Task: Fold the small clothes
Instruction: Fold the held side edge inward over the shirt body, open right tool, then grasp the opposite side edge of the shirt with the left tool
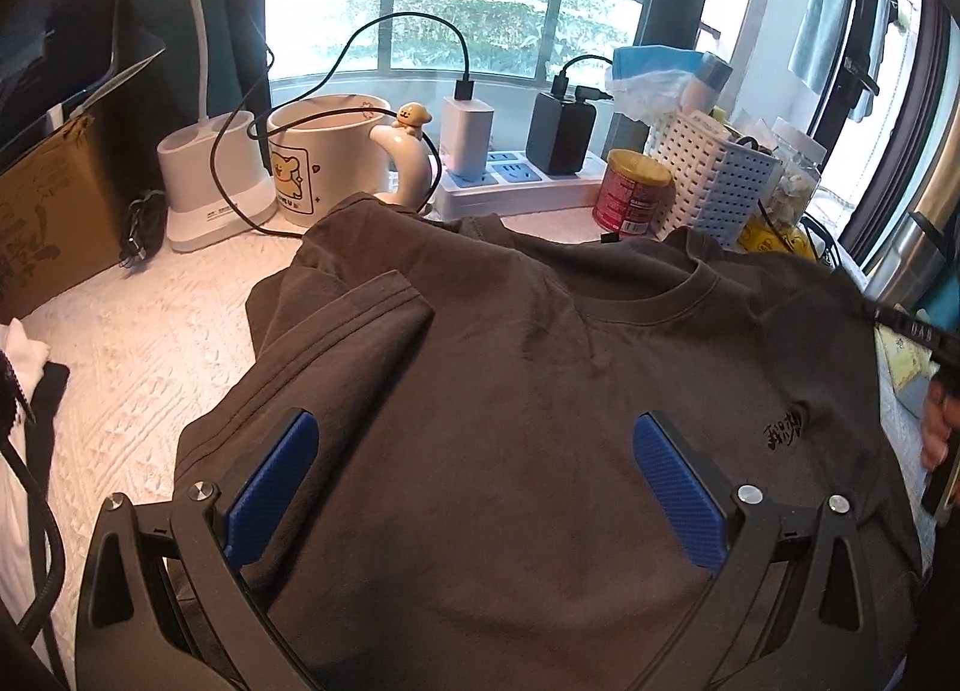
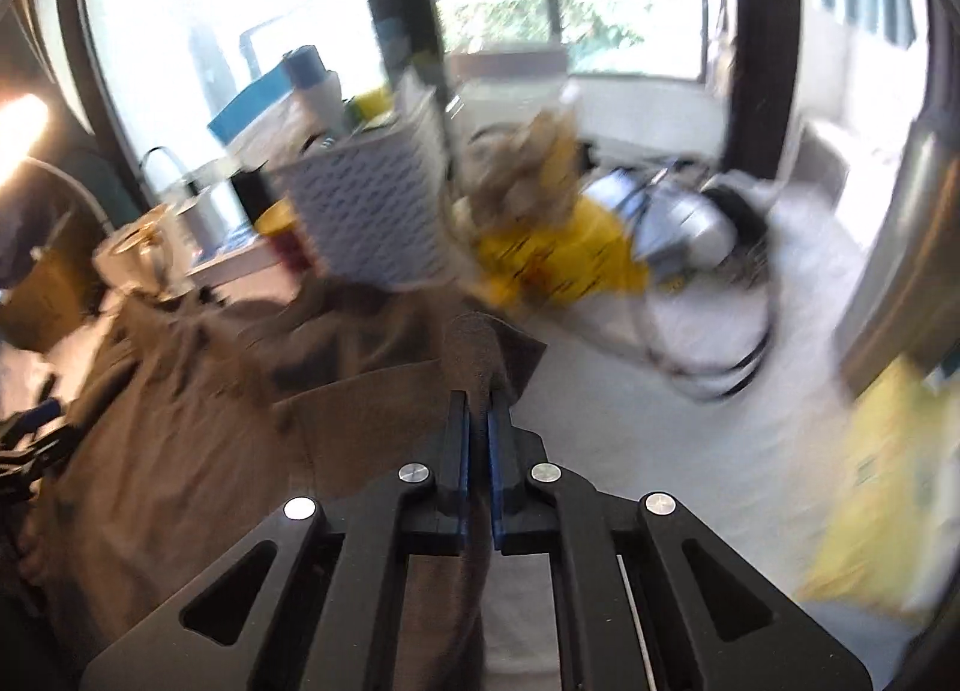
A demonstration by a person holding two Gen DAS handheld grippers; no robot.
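Note:
A dark brown T-shirt (image 1: pixel 540 391) lies front up on the white textured table cover (image 1: pixel 138 367), collar toward the window, its left sleeve (image 1: pixel 372 319) folded inward. My left gripper (image 1: pixel 474 439) is open and hovers low over the shirt's chest, blue pads (image 1: pixel 678 481) wide apart. My right gripper (image 2: pixel 478 421) is shut on a fold of the shirt's right edge (image 2: pixel 474 355) and holds it lifted above the table; that view is blurred. The shirt body (image 2: pixel 180 391) spreads to its left.
Behind the shirt stand a white mug (image 1: pixel 324 156), a lamp base (image 1: pixel 210 181), a power strip with chargers (image 1: pixel 516 175), a red can (image 1: pixel 630 193) and a white basket (image 1: pixel 714 175). A cardboard box (image 1: pixel 48 211) is at left. Yellow items (image 2: pixel 558 253) and a cable (image 2: pixel 708 343) lie at right.

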